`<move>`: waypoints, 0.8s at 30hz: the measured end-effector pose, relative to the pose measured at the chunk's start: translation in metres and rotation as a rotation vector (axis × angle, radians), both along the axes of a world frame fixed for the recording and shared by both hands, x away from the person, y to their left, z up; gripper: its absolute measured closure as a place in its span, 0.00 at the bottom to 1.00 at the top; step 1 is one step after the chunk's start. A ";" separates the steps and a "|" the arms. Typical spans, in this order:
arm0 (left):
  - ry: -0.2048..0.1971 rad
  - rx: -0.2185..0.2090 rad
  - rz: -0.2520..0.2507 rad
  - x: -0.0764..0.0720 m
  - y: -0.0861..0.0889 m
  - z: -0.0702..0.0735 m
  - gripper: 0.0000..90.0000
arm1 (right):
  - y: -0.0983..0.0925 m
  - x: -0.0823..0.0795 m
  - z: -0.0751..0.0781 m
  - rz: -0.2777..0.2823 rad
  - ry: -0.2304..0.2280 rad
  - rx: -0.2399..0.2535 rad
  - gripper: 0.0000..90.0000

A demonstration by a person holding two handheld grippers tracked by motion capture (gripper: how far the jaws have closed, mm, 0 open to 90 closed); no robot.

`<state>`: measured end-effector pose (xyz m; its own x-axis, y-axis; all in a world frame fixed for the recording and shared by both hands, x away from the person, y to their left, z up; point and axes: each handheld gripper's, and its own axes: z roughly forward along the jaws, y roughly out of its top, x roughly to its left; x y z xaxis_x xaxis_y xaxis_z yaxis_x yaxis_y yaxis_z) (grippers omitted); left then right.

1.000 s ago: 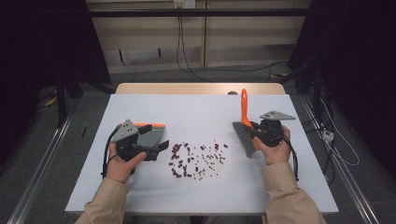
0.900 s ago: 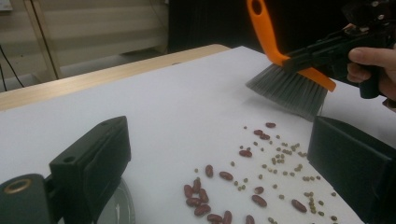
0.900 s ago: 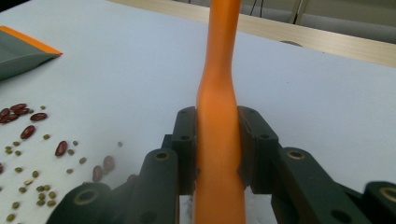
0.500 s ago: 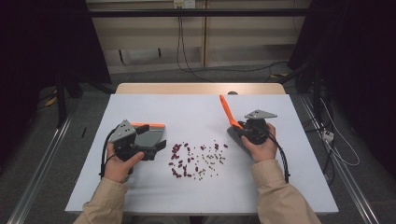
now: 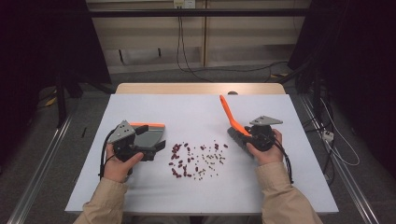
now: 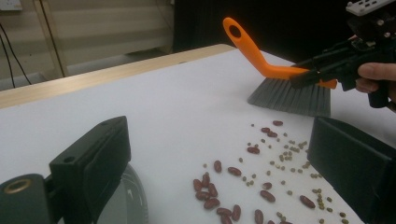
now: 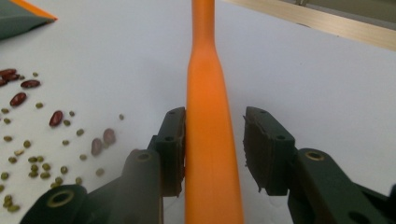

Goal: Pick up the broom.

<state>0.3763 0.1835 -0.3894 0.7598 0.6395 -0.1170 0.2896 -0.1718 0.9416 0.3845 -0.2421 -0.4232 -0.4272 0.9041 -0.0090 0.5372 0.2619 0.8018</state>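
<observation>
Now the orange-handled, grey-bristled plastic brush (image 7: 205,70) runs lengthwise between the right gripper's (image 7: 215,123) jaws, just been opening, slack around it, with scattered red and green beans (image 5: 196,158) on its left toward the grey orange-edged dustpan (image 5: 152,136) by the left gripper (image 6: 215,140), grip probably on it but cannot tell.

Scattered beans (image 5: 196,158) mid-table (image 5: 196,107), dustpan (image 5: 148,134) to their left, brush (image 5: 233,126) to their right
</observation>
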 end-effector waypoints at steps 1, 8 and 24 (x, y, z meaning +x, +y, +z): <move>0.001 -0.001 0.001 0.000 0.000 0.000 0.07 | 0.001 -0.001 -0.001 0.001 0.004 -0.013 0.70; 0.000 0.000 0.006 -0.002 0.002 0.000 0.07 | 0.012 -0.003 -0.004 0.017 0.005 -0.053 0.79; -0.008 -0.015 0.017 -0.003 0.007 0.001 0.07 | 0.036 -0.009 -0.006 -0.011 -0.005 -0.041 0.79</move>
<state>0.3734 0.1902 -0.3882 0.7498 0.6506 -0.1205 0.2849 -0.1530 0.9463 0.3757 -0.2059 -0.4294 -0.4168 0.9078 -0.0479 0.5368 0.2883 0.7930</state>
